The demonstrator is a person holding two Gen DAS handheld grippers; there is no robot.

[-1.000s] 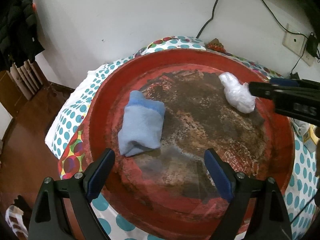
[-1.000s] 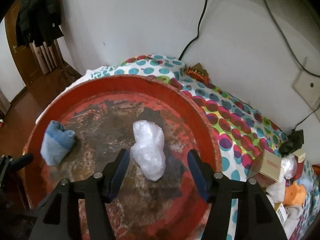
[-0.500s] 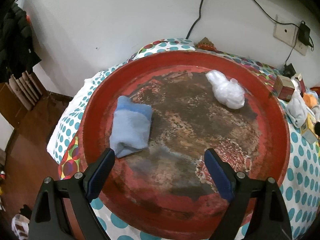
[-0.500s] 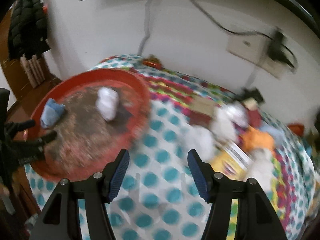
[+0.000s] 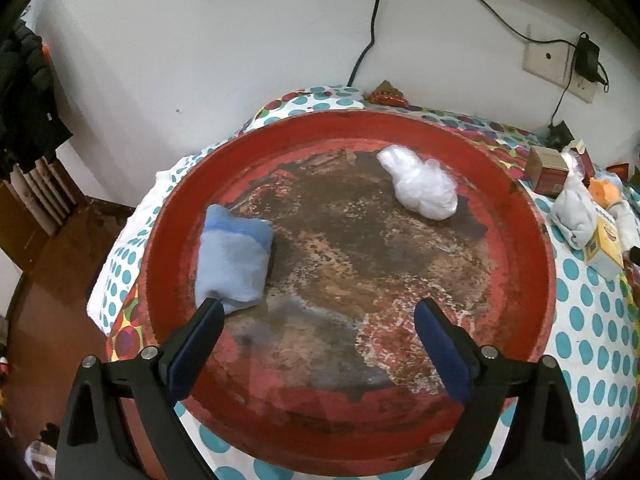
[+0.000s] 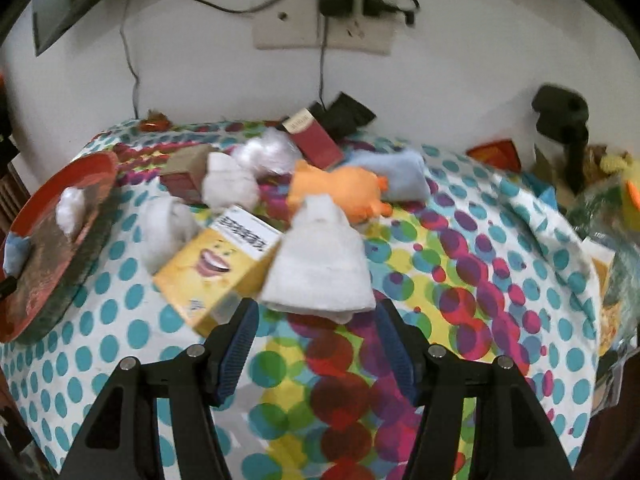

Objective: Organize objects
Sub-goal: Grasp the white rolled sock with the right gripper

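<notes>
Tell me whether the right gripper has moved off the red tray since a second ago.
Yes. The right gripper has swung right, away from the red tray, which now sits at the view's left edge; its open jaws now face a white folded cloth.

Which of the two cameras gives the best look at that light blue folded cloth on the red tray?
The left wrist view: the blue cloth lies whole and sharp on the red tray, just beyond the open left gripper. The right wrist view catches only a small, blurred corner of it at the far left edge.
</notes>
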